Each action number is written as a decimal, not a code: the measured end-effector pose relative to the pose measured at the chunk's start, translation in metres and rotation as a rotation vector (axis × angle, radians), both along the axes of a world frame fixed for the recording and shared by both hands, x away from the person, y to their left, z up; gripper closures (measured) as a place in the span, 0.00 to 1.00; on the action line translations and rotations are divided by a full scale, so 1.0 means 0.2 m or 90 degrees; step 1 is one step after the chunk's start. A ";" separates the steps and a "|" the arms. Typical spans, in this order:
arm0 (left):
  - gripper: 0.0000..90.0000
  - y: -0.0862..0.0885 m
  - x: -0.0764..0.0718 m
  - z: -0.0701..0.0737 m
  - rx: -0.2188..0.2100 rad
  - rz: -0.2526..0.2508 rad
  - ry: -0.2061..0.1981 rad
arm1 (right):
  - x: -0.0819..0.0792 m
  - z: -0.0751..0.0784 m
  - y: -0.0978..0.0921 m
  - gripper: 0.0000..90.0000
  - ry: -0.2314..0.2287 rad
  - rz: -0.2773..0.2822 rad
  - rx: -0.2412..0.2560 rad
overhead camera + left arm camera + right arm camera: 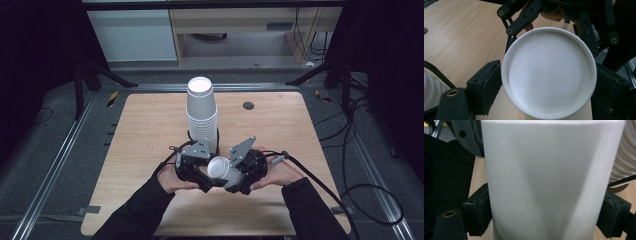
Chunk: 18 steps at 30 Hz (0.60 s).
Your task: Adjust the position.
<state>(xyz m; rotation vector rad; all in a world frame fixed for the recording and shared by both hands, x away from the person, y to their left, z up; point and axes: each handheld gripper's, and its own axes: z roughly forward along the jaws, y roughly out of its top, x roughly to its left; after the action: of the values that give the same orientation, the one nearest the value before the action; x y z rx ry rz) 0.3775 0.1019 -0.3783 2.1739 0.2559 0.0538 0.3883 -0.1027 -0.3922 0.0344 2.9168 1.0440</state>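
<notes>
Item: one white paper cup [220,168], lying tilted with its mouth toward the left, held just above the wooden worktop [150,125] at its near middle, in front of an upright stack of cups [202,114]. Left gripper [196,172] jaws pinch the cup at its rim; right gripper [239,175] jaws pinch its side wall. Step judged: hand-to-hand transfer; next, one gripper must release while the other holds without crushing.
</notes>
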 end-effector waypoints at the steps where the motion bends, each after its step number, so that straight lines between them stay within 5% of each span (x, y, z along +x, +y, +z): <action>1: 0.18 -0.01 0.00 -0.01 0.001 -0.001 0.004 | 0.00 0.00 0.00 0.18 0.000 -0.001 0.001; 18: 0.24 -0.03 0.01 -0.02 0.003 0.000 0.025 | 0.00 -0.01 0.01 0.18 0.004 0.001 0.004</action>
<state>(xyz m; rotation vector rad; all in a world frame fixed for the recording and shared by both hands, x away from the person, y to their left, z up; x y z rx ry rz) 0.3786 0.0968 -0.3815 2.1810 0.2781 0.0106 0.3890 -0.1015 -0.3940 0.0363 2.9194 1.0545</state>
